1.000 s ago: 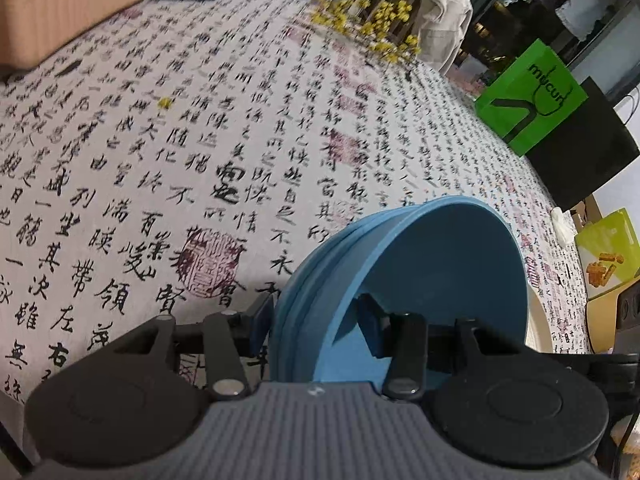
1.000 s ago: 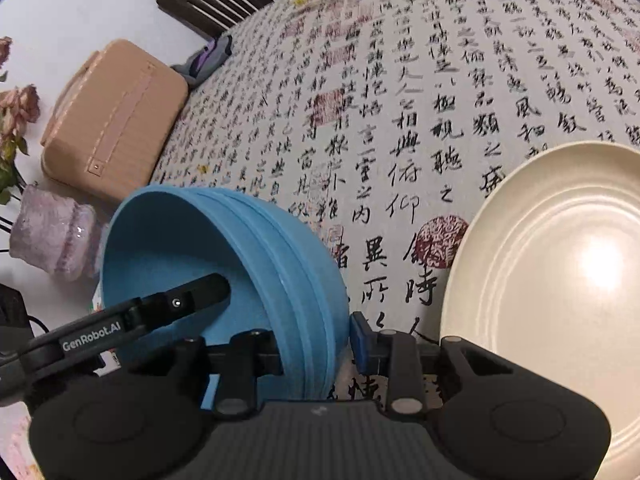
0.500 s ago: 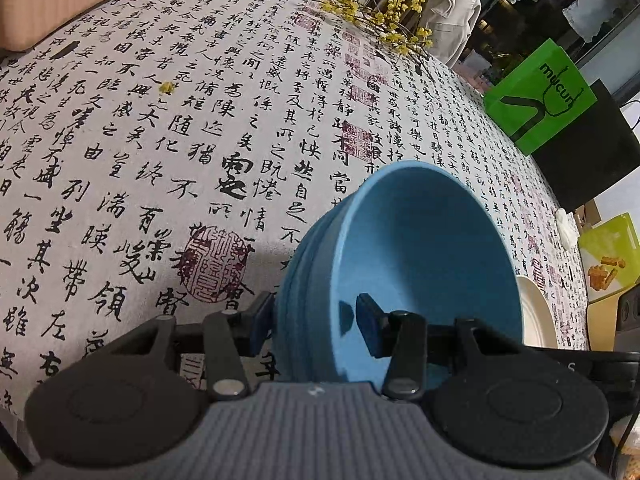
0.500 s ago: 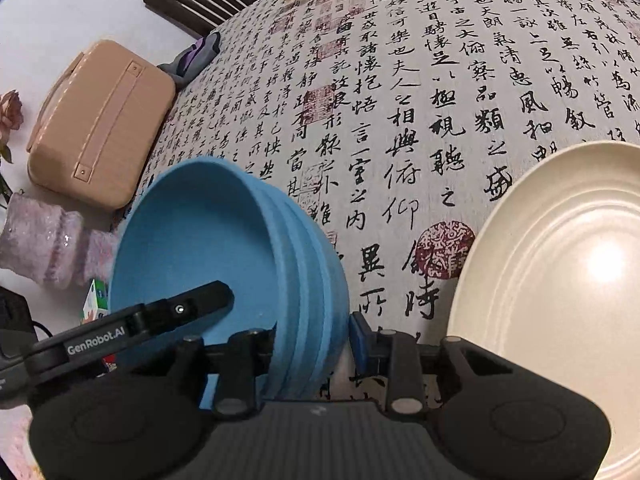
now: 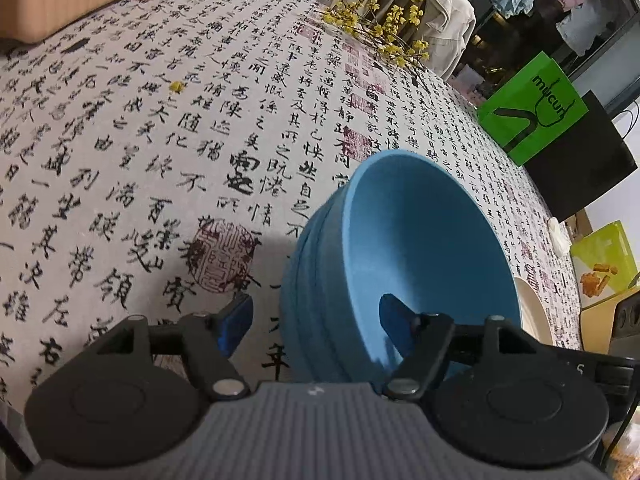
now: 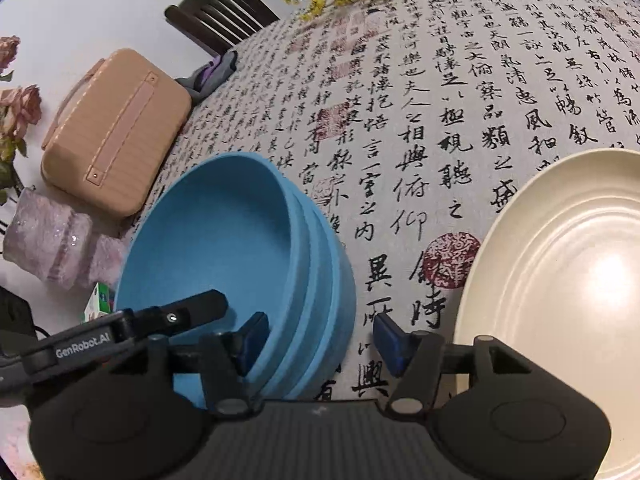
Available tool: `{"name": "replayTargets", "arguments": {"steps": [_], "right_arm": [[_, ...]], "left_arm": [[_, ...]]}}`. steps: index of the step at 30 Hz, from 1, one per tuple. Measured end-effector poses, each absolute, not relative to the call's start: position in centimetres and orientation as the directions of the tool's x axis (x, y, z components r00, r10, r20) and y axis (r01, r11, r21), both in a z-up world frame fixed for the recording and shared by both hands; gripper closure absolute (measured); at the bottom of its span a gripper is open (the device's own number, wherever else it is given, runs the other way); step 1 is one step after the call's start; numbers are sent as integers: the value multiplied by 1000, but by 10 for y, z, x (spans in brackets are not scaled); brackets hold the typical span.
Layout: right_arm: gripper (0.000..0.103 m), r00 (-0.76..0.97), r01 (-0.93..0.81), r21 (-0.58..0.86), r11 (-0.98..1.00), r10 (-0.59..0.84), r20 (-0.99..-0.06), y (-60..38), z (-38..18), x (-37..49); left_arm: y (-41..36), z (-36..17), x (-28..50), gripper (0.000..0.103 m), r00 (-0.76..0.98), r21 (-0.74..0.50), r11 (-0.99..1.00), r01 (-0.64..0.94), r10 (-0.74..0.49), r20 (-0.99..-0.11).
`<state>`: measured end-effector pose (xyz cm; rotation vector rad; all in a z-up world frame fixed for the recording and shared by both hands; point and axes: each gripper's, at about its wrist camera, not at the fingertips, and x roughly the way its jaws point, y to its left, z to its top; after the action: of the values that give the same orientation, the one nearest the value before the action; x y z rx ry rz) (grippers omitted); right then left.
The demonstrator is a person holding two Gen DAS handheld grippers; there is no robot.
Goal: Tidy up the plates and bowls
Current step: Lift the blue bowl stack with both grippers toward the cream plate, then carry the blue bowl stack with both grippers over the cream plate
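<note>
The left gripper (image 5: 316, 326) and right gripper (image 6: 320, 338) are both opening, their pads clear of the nested stack of matte blue bowls (image 6: 240, 256) resting on the calligraphy-print tablecloth (image 6: 440, 120), left of the cream ridged plate (image 6: 568, 300). Release looks under way; withdrawing cleanly seems next.

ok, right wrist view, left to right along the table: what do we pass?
Pink vase → tan case → blue bowls → cream plate.
</note>
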<state>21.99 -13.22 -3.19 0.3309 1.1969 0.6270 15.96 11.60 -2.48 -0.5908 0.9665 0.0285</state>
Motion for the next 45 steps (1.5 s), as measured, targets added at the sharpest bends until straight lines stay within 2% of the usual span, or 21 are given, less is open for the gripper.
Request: {"name": "replayTargets", "arguments": {"steps": [1, 5, 9, 12, 19, 28, 45], "right_arm": [[45, 229, -276, 554, 785, 614, -755, -132, -31, 219], [47, 240, -275, 562, 780, 622, -746, -131, -31, 216], [48, 257, -270, 556, 786, 615, -745, -130, -31, 215], [53, 263, -250, 546, 800, 599, -756, -130, -31, 215], [63, 247, -212, 495, 843, 536, -807, -121, -28, 220], [64, 232, -200, 475, 857, 512, -827, -116, -25, 221], [64, 263, -212, 466, 859, 510, -819, -126, -8, 219]], "left_arm": [[115, -26, 158, 32, 584, -469, 839, -277, -240, -775], [115, -25, 152, 47, 606, -502, 822, -268, -262, -751], [115, -24, 153, 50, 608, -499, 821, -277, -253, -753], [113, -24, 155, 52, 605, -501, 817, -286, -252, -756], [102, -22, 161, 55, 593, -435, 849, -298, -193, -782], [91, -18, 168, 57, 565, -345, 895, -285, -134, -814], [81, -6, 169, 58, 583, -324, 913, -248, -126, -802]]}}
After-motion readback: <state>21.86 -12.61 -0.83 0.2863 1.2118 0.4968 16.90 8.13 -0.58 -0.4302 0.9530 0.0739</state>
